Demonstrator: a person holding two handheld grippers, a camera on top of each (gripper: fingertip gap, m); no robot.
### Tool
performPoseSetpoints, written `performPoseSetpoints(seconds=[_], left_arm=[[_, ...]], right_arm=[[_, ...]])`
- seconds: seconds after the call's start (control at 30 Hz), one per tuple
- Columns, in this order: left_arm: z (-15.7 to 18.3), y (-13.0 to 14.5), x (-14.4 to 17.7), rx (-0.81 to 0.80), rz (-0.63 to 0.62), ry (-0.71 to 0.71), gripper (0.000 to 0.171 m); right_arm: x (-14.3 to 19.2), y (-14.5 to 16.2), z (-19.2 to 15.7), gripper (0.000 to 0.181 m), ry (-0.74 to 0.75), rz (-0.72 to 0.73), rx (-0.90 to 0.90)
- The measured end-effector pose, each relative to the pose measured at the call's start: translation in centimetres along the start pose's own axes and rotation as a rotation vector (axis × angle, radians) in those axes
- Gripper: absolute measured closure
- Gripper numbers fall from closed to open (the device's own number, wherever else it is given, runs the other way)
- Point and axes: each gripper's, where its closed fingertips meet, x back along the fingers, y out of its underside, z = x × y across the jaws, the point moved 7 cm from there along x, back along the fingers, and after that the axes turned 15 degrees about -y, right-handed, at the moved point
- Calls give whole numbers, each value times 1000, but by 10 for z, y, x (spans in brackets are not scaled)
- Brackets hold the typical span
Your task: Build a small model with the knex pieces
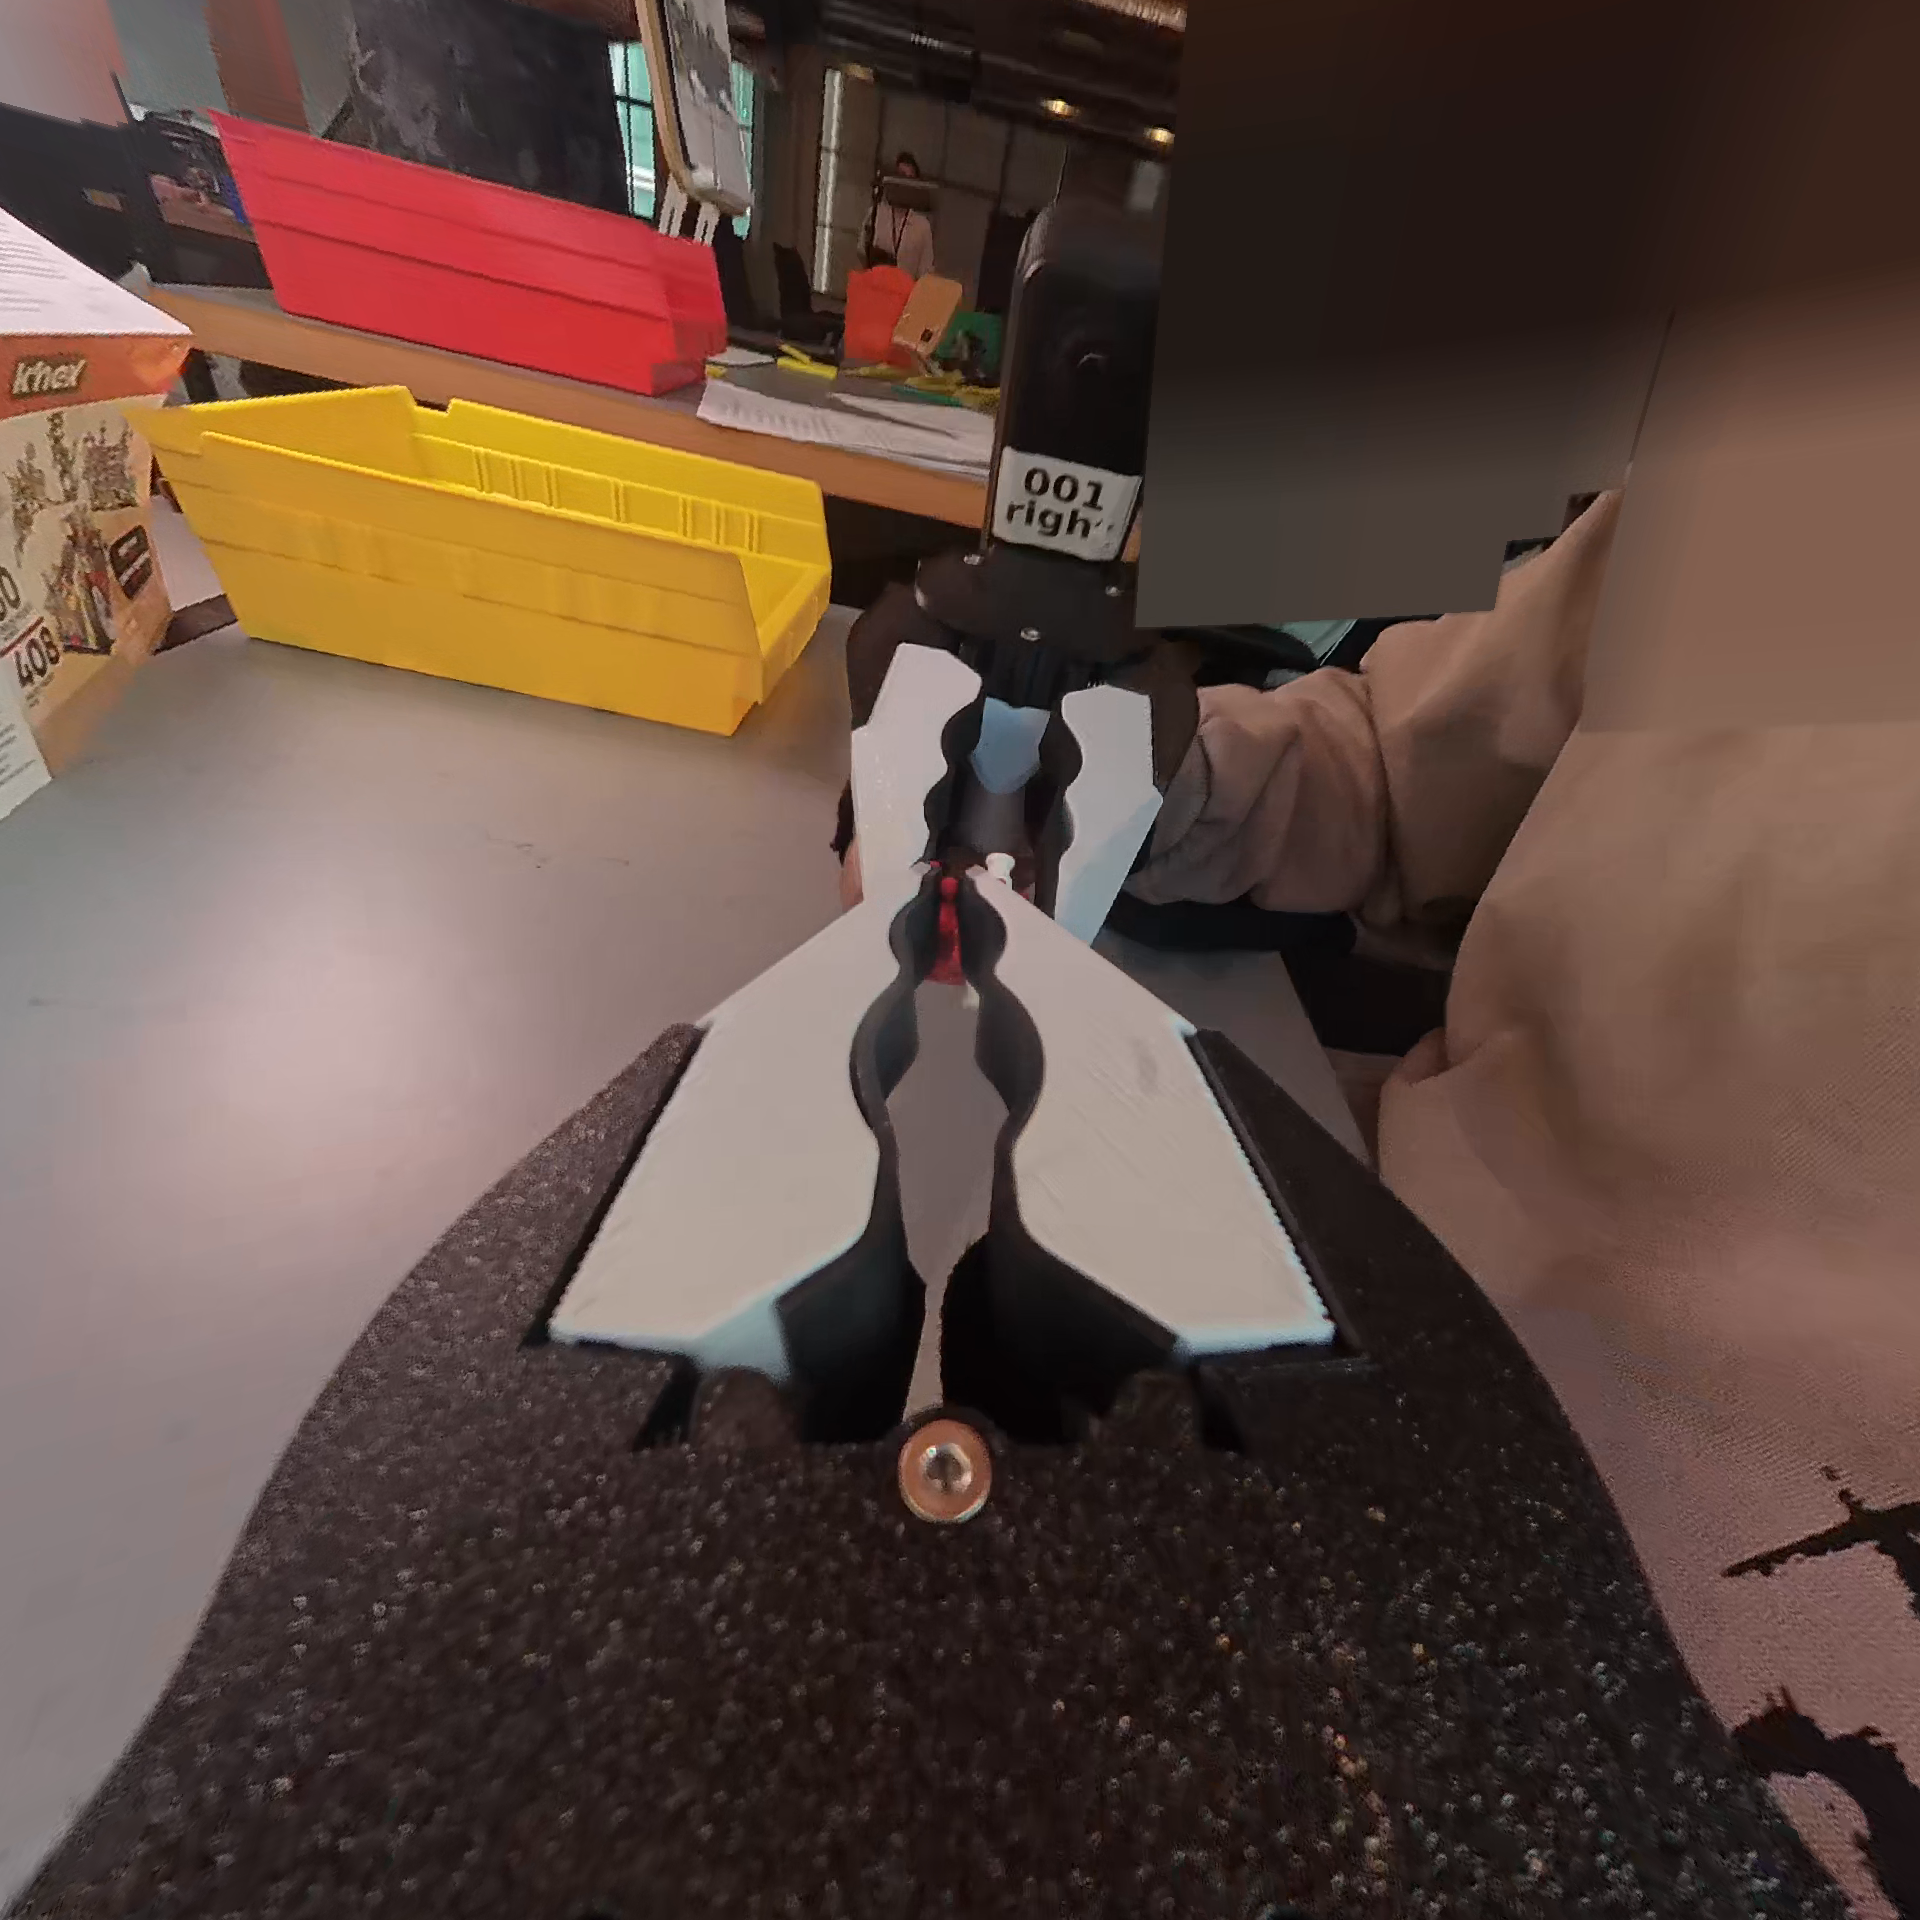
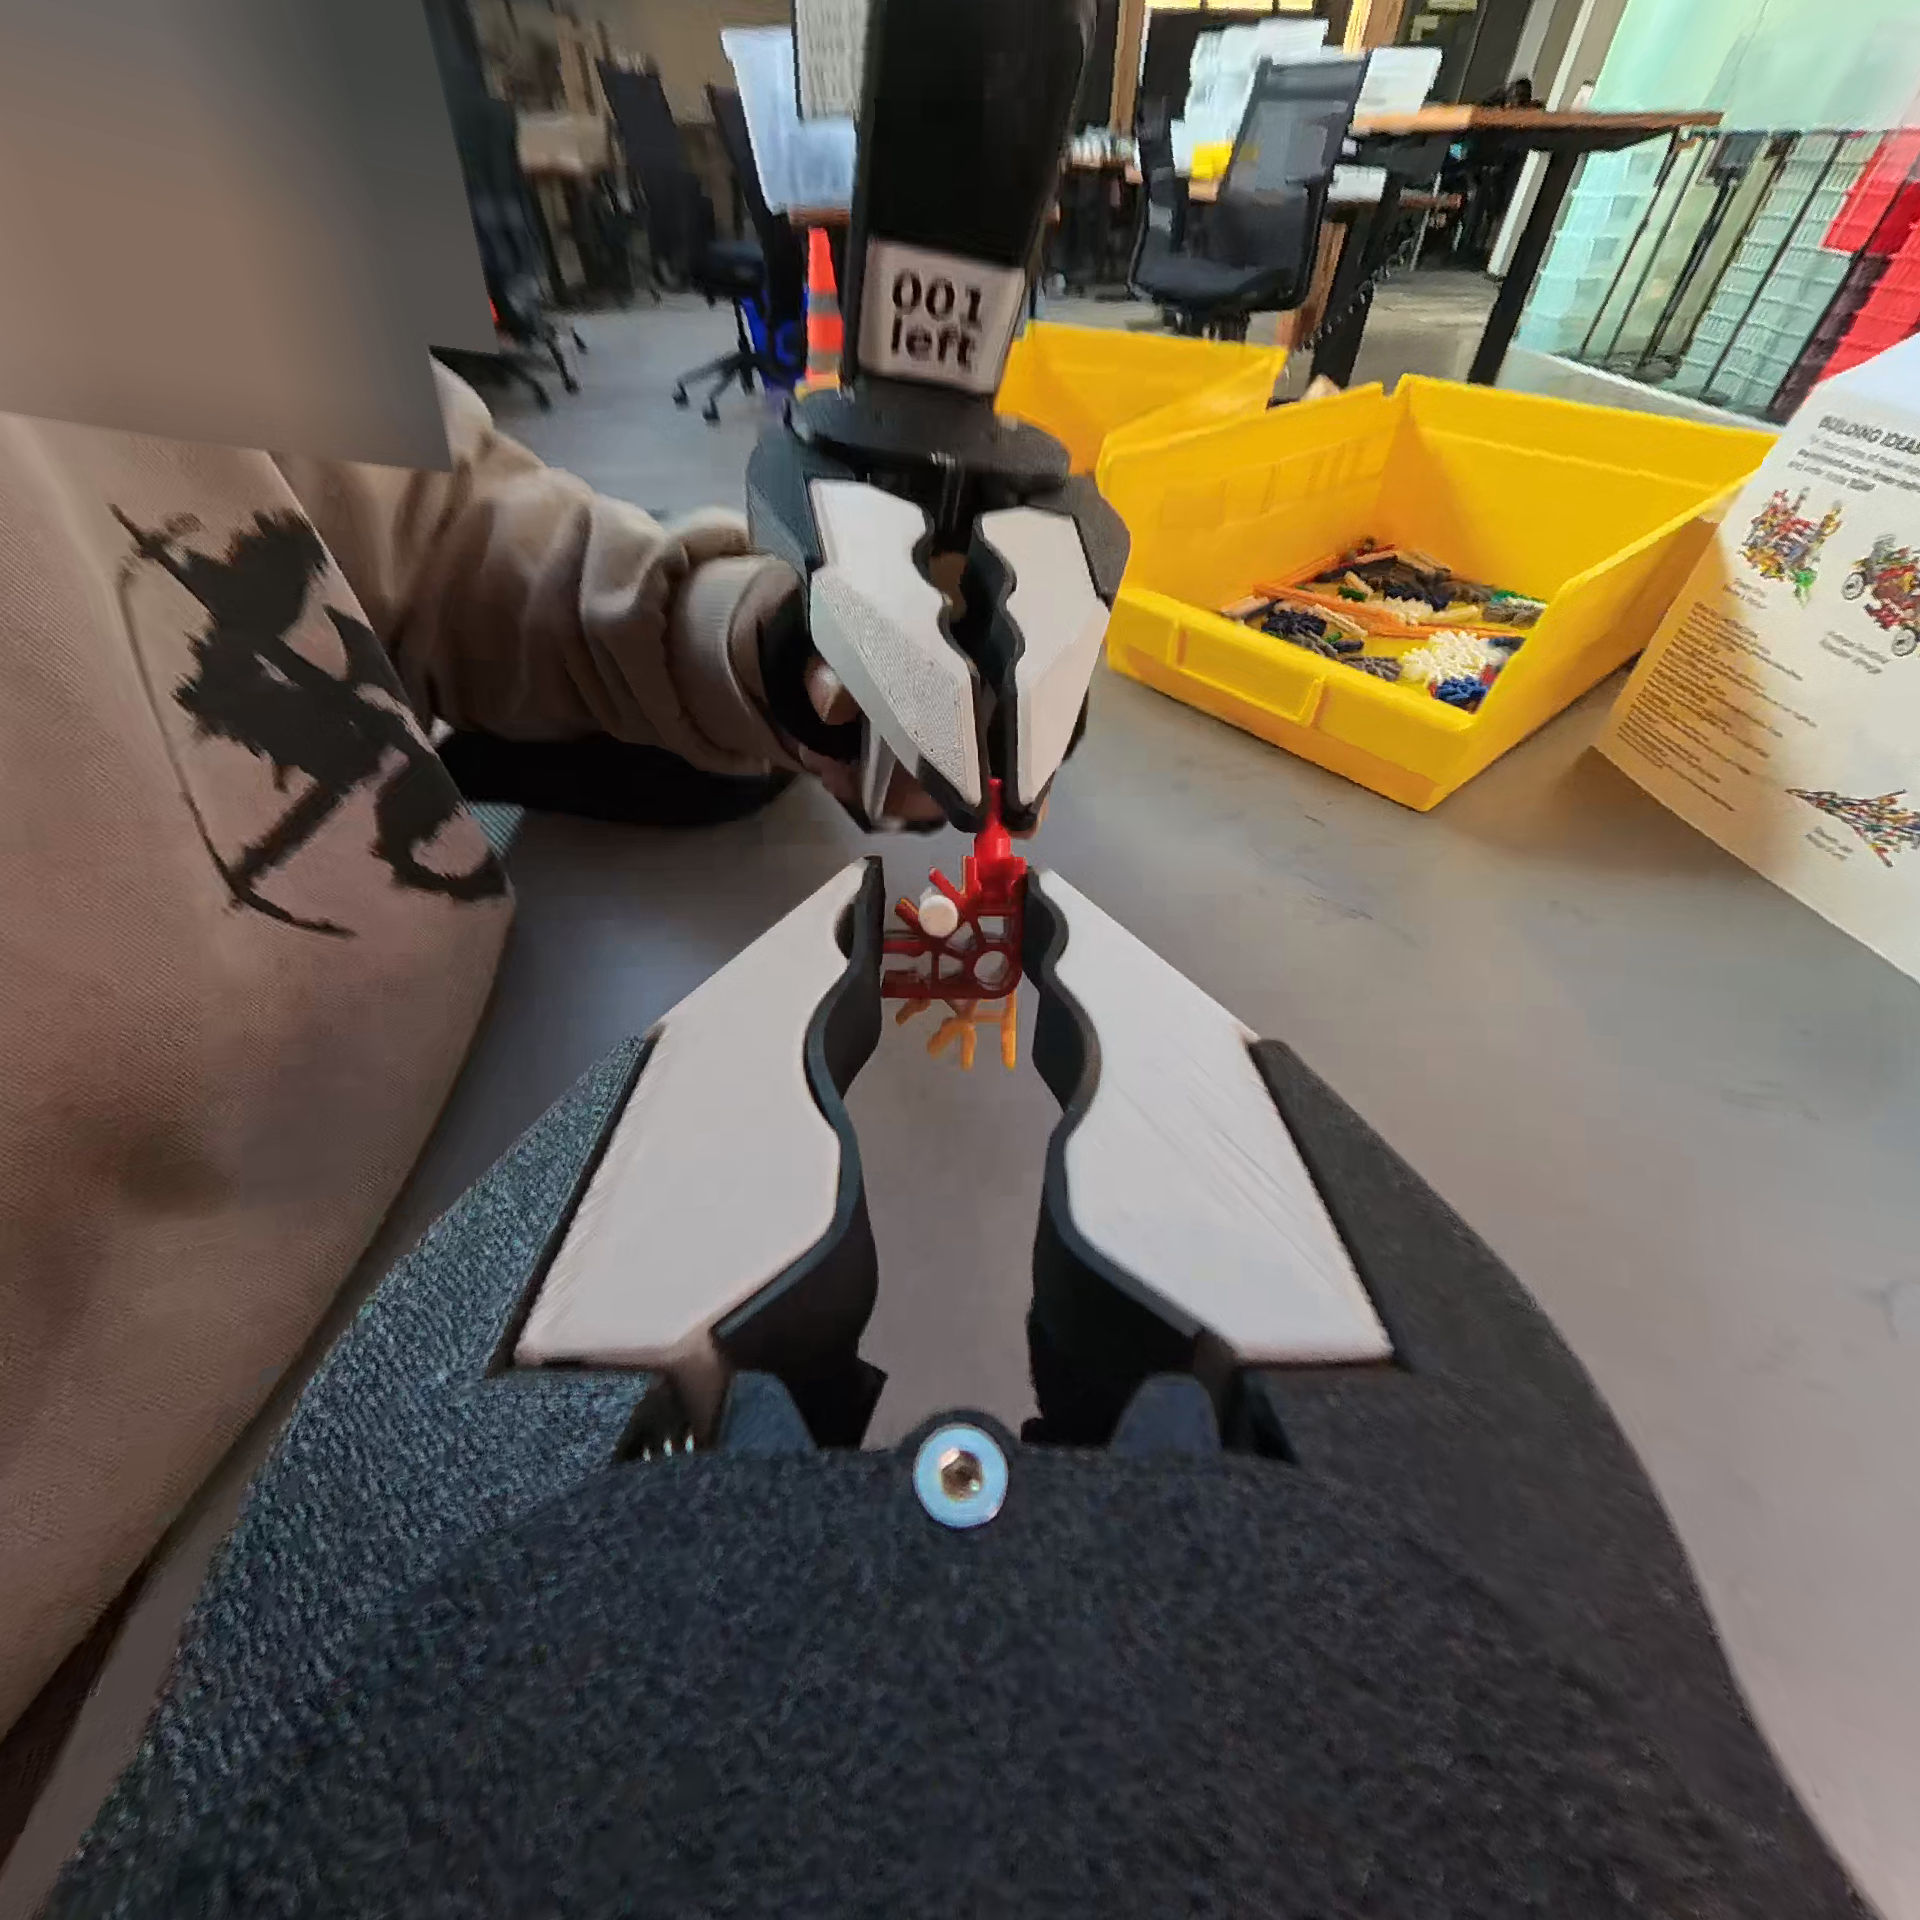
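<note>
My left gripper [image 1: 948,885] is shut on a short red rod [image 1: 945,940]. In the right wrist view the left gripper [image 2: 992,805] comes in from above, with the red rod [image 2: 995,831] pinched at its tips. The rod's lower end sits in a red connector piece [image 2: 971,961], which is joined to an orange connector [image 2: 977,1029] and a white rod end [image 2: 937,914]. My right gripper [image 2: 951,873] is open around the red connector, with a gap showing at the left pad [image 2: 857,935]. In the left wrist view the right gripper [image 1: 992,873] faces mine, tip to tip.
A yellow bin [image 2: 1299,707] with several loose pieces stands on the grey table [image 2: 1299,935] at the right, beside a printed sheet [image 2: 1787,665]. Another yellow bin [image 1: 499,561], a red bin [image 1: 468,270] and a toy box [image 1: 62,499] are in the left wrist view. A person's beige sleeve [image 2: 582,623] lies close. My two grippers' fingertips are within a few centimetres of each other.
</note>
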Motion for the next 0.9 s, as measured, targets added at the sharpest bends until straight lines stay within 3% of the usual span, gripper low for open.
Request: performPoseSetpoints(seconds=[0.2, 0.33, 0.43, 0.57, 0.7, 0.83, 0.9], left_arm=[[10, -13, 4, 200, 123, 172, 171], [3, -10, 6, 204, 108, 129, 170], [-11, -5, 6, 236, 76, 23, 171], [-31, 1, 7, 310, 62, -105, 170], [-37, 7, 1, 393, 56, -144, 170], [-39, 8, 0, 453, 54, -100, 169], [-36, 7, 1, 391, 38, -87, 169]], right_arm=[[5, -18, -7, 159, -288, 384, -233], [1, -12, 1, 159, -352, 443, -361], [3, -7, 9, 155, -153, 311, -234], [-2, 2, 13, 128, 180, -2, 55], [-10, 1, 19, 150, 453, -199, 265], [-9, 1, 20, 152, 467, -239, 294], [-7, 1, 19, 152, 423, -221, 255]])
